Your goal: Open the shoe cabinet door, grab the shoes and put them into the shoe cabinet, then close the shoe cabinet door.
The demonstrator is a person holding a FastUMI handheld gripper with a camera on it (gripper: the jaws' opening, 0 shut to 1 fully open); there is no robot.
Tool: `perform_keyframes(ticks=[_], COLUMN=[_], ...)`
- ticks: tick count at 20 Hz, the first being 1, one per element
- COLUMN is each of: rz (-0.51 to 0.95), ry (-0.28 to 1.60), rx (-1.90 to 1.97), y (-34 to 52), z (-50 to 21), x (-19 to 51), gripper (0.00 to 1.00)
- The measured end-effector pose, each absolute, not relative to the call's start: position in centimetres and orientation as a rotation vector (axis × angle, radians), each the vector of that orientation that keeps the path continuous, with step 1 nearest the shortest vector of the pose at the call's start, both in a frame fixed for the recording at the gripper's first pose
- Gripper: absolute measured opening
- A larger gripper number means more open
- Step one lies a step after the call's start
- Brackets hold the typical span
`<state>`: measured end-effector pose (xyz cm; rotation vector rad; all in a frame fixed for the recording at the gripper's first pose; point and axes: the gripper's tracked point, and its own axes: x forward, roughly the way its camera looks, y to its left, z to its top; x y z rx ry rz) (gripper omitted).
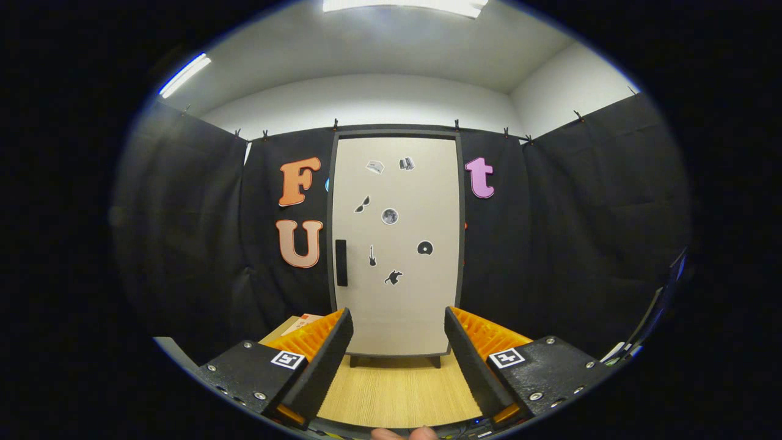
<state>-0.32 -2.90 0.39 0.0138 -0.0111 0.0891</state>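
- Gripper view: tall beige shoe cabinet (397,244), door closed, black handle (341,263), small dark stickers.
- Gripper (398,354): fingers spread apart, grasping nothing, above light wooden floor (397,391).

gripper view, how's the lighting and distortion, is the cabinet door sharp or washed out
In the gripper view the shoe cabinet door is evenly lit and sharp, its stickers and dark handle crisp; the ceiling lights blow out to white; the fisheye bows the booth's cloth walls and the ceiling; the open gripper is in focus, nothing between its fingers; the wooden floor shows no glare.
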Motion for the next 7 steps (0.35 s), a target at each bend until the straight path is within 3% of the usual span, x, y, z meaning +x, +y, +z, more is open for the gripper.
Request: perform_keyframes(ticks=[7], rz=[0.067], ry=[-0.036], rx=[0.013], y=[-4.9], z=[1.0], x=[-2.9], gripper=[0.94])
